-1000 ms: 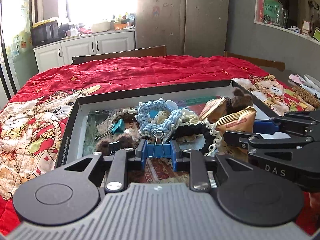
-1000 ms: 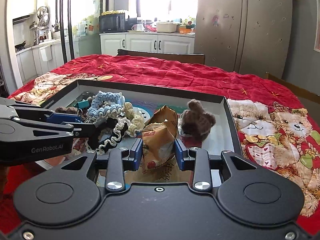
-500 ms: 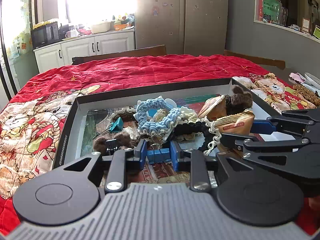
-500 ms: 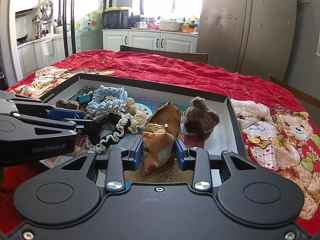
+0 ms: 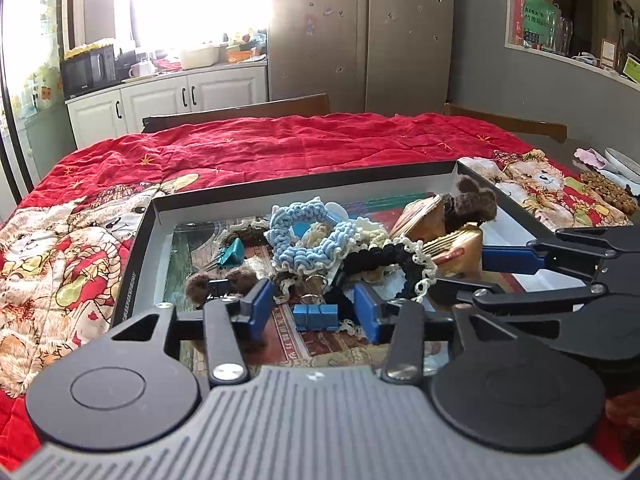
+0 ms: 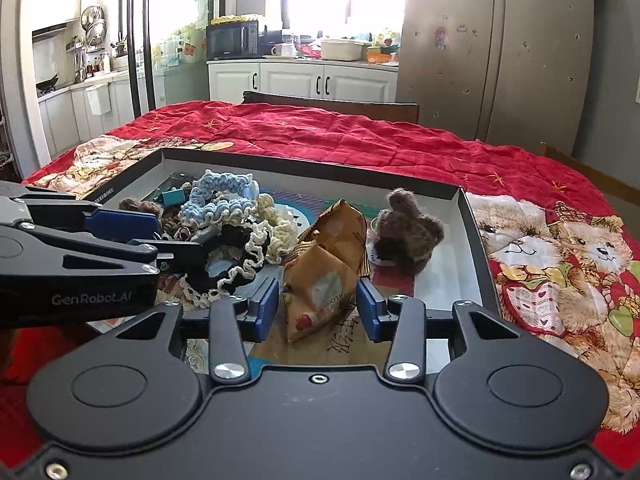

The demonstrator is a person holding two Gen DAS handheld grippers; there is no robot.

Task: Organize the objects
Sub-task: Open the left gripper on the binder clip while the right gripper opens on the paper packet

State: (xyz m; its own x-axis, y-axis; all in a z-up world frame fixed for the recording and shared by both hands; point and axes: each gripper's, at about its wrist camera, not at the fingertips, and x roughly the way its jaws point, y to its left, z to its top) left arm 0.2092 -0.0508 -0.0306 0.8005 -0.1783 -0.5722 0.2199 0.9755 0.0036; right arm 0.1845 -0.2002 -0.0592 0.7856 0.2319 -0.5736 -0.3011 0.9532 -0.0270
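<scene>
Left wrist view: your left gripper (image 5: 314,306) fingers apart, small blue plastic binder clip (image 5: 315,316) lying crosswise between them, 12 o'clock. Right gripper (image 6: 317,304) fingers apart around tan crinkled snack packet (image 6: 324,276).

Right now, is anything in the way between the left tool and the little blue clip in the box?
Nothing visible blocks it. The blue clip lies on the box floor right between the open left tool fingers. The black frilly scrunchie crowds it on the right and seems to touch it.
</scene>
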